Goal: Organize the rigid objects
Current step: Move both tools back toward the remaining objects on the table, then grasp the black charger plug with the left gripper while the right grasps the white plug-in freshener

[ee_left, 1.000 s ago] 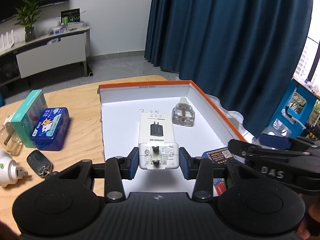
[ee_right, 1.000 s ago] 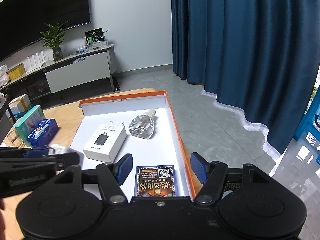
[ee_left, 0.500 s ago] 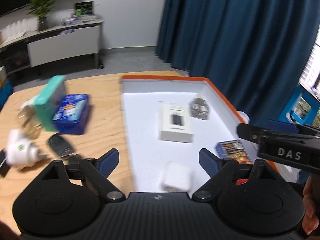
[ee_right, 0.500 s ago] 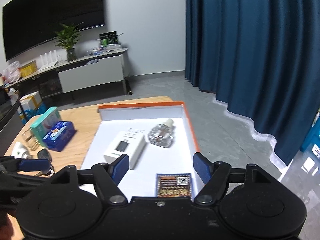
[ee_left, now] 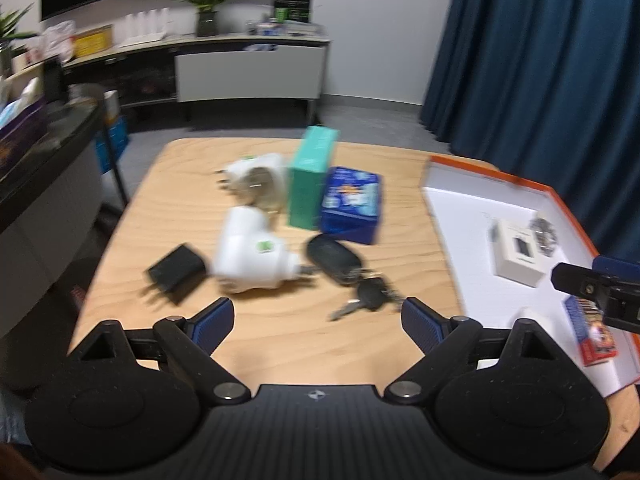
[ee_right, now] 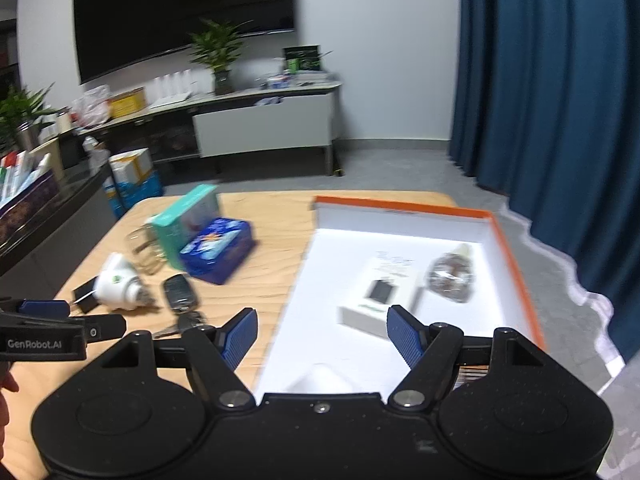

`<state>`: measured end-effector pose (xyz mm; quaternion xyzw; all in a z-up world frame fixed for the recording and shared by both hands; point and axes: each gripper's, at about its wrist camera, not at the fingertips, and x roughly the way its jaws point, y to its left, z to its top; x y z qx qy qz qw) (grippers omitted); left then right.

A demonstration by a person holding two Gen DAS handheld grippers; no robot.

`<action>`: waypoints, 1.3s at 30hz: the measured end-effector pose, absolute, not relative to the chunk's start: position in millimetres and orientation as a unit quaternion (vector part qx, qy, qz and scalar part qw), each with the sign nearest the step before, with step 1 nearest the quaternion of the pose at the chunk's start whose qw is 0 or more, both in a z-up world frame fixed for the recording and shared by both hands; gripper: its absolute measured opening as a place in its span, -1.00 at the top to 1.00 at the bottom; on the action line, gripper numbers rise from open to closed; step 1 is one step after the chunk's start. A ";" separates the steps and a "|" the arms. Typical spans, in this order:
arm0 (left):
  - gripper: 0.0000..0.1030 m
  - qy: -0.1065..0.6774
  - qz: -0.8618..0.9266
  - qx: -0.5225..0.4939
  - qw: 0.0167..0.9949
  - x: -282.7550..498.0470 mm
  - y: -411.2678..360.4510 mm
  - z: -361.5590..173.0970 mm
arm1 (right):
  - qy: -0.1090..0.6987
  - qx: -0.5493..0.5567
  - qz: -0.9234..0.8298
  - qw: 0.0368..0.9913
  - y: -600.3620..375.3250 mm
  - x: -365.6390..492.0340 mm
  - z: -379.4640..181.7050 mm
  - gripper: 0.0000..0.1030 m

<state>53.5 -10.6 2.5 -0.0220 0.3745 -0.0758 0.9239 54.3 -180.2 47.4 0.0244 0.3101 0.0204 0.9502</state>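
Note:
My left gripper is open and empty above the wooden table, facing a white plug adapter, a black charger, a car key, a teal box and a blue tin. The orange-rimmed white box lies to the right. It holds a white charger carton, a glass bottle, a card box and a white charger. My right gripper is open and empty over the box's near left edge.
A second white adapter and a glass jar sit behind the teal box. A TV stand with plants stands at the back wall. Dark blue curtains hang on the right. A dark counter is left of the table.
My left gripper let go of the white charger in the box, opened, and swung left to face the loose items on the table. The right gripper also turned left.

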 end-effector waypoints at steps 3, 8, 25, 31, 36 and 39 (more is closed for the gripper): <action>-0.81 0.378 -0.060 -0.026 0.923 53.6 4.3 -0.2 | 0.315 0.016 0.038 0.948 -163.5 57.9 45.7 -0.65; -0.85 0.382 -0.033 -0.029 0.923 59.1 28.2 -6.8 | 0.323 0.007 0.062 0.944 -144.1 62.1 43.0 -0.65; -0.80 0.404 -0.084 0.082 0.907 135.1 76.1 -45.8 | 0.337 -0.006 0.100 0.936 -113.8 82.4 34.2 -0.65; -0.11 0.391 -0.117 0.054 0.911 134.8 79.6 -44.3 | 0.335 -0.016 0.138 0.932 -89.8 99.1 31.9 -0.65; 0.30 0.391 -0.122 0.051 0.911 131.5 76.6 -42.0 | 0.349 -0.021 0.182 0.919 -59.8 123.4 21.8 -0.65; 0.30 0.392 -0.102 0.042 0.913 134.2 81.0 -41.7 | 0.351 -0.033 0.202 0.914 -41.9 135.4 17.4 -0.65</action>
